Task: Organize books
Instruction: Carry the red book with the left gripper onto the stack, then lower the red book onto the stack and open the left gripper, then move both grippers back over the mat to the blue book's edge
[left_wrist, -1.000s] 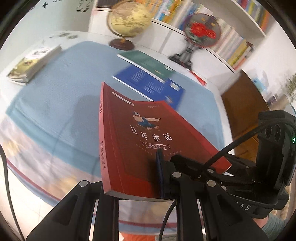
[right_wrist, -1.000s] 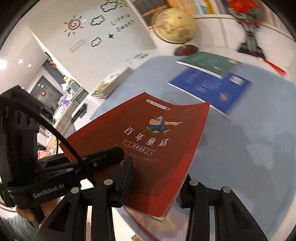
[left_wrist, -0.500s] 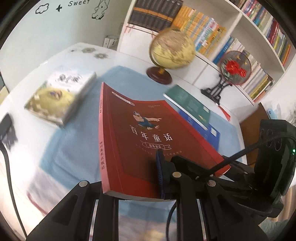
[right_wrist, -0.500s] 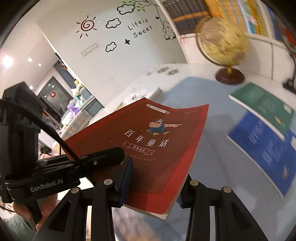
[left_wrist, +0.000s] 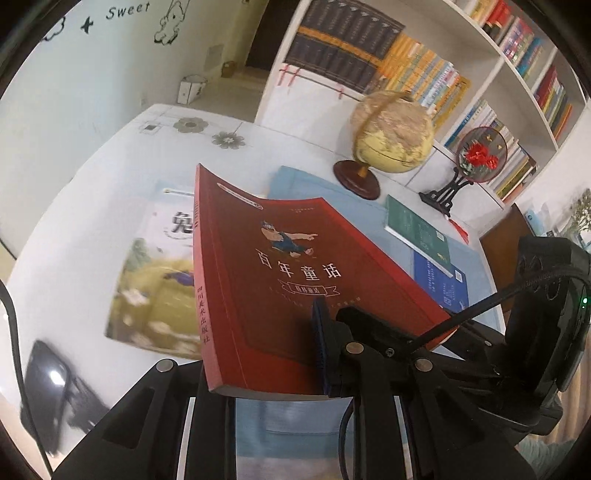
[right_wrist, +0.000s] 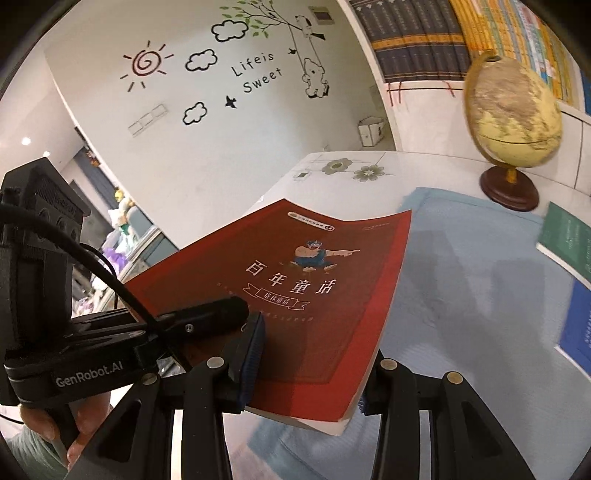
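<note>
Carrying the red book (left_wrist: 291, 284) clear of the counter (left_wrist: 110, 177), both tongs are clamped on its near edge: the left tongs (left_wrist: 258, 369) pinch the spine-side corner, and the right tongs (right_wrist: 306, 369) pinch the open-page corner. The book is held face up, tilted, with its far end raised.

Compared with one second earlier, the book has been swept sideways across the blue mat (right_wrist: 480, 277). The green book (left_wrist: 417, 229) and blue book (left_wrist: 439, 284), formerly straight ahead, are now left off to the right near the globe (left_wrist: 391, 136). The illustrated book stack (left_wrist: 155, 280), previously far off at the left, now lies directly beneath the red book's spine.

It is judged that the transfer is nearly complete and that lowering onto the stack is next. Two books are judged to remain for collection afterwards.
</note>
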